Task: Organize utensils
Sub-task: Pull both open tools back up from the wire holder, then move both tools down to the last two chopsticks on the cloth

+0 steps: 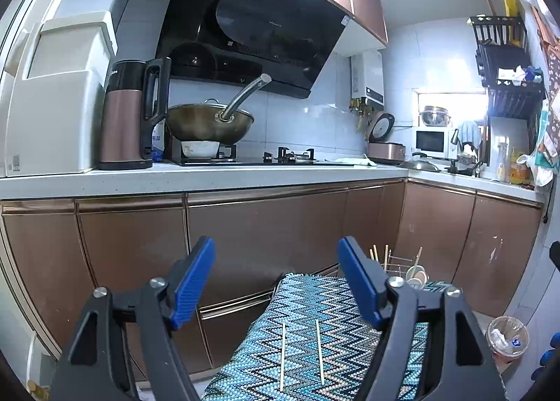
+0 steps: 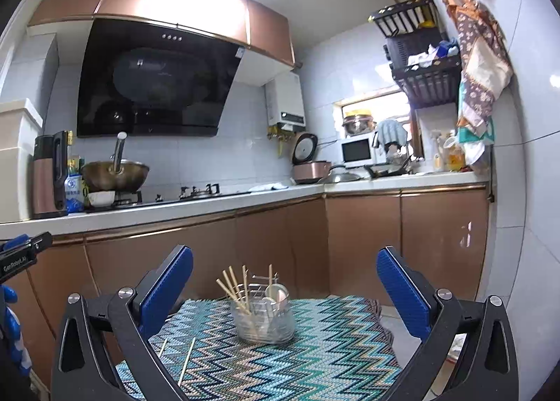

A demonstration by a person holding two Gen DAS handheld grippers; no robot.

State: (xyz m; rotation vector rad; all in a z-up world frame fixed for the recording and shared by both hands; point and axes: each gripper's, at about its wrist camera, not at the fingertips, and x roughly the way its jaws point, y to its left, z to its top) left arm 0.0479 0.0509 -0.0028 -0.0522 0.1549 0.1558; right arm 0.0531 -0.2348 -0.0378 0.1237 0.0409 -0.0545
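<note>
two chopsticks (image 1: 301, 355) lie side by side near the cloth's (image 1: 350, 299) front edge, well apart from the jar (image 2: 262, 318). they look light, thin and stiff, best pinched mid-stick. left gripper (image 1: 276, 282) and right gripper (image 2: 285, 289) are both spread wide, holding nothing.

1. In the left wrist view, the glass utensil holder (image 1: 416, 276) at lower right is mostly hidden behind the left gripper's (image 1: 276, 282) right finger.
2. Both loose chopsticks (image 2: 185, 362) run behind the right gripper's (image 2: 285, 290) left finger at lower left.
3. The holder's contents, perhaps spoons, are too small to tell.
</note>
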